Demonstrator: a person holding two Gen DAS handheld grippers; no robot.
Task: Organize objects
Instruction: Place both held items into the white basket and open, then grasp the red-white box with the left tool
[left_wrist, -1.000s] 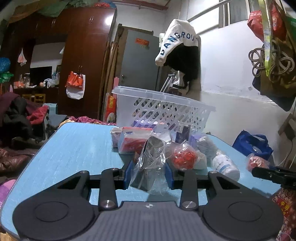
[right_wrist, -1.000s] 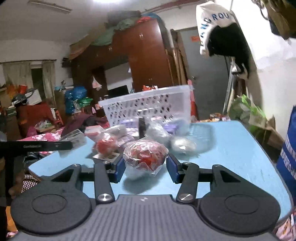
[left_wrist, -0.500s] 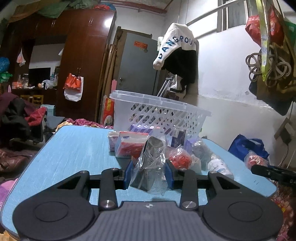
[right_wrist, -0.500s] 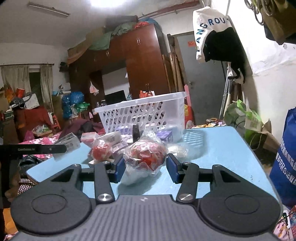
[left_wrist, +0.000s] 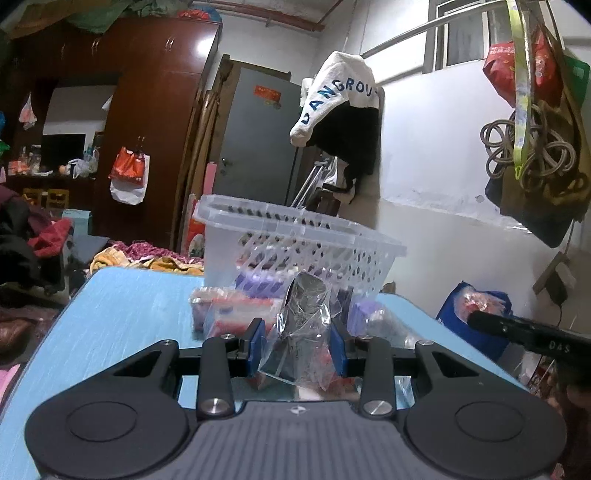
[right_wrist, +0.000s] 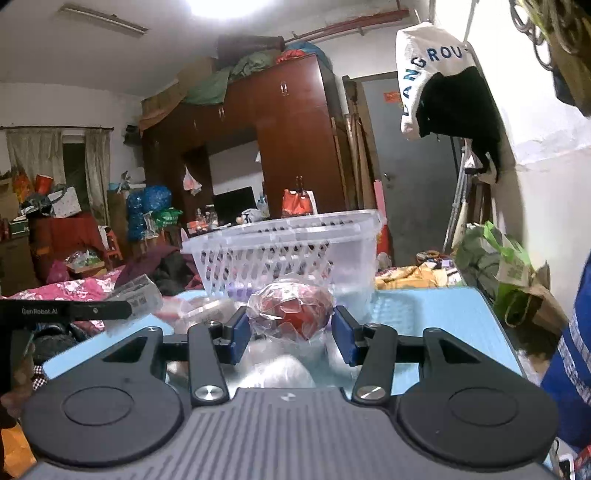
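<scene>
Your left gripper (left_wrist: 297, 345) is clamping a silvery bagged item (left_wrist: 303, 332) between its blue fingers (left_wrist: 255, 345), above the blue tabletop (left_wrist: 122, 314). Your right gripper (right_wrist: 290, 334) is pinching a bagged red item (right_wrist: 291, 312), its fingers part-way closed. The white basket (left_wrist: 295, 240) is standing at twelve o'clock, with loose packets (left_wrist: 229, 314) lying before it.

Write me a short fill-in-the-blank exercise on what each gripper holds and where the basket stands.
1. The left gripper is shut on a clear bag holding something ____ in colour.
2. The right gripper is shut on a bag holding something ____ in colour.
3. The white basket stands on a table whose top is ____.

Missing words: silver; red; blue
</scene>
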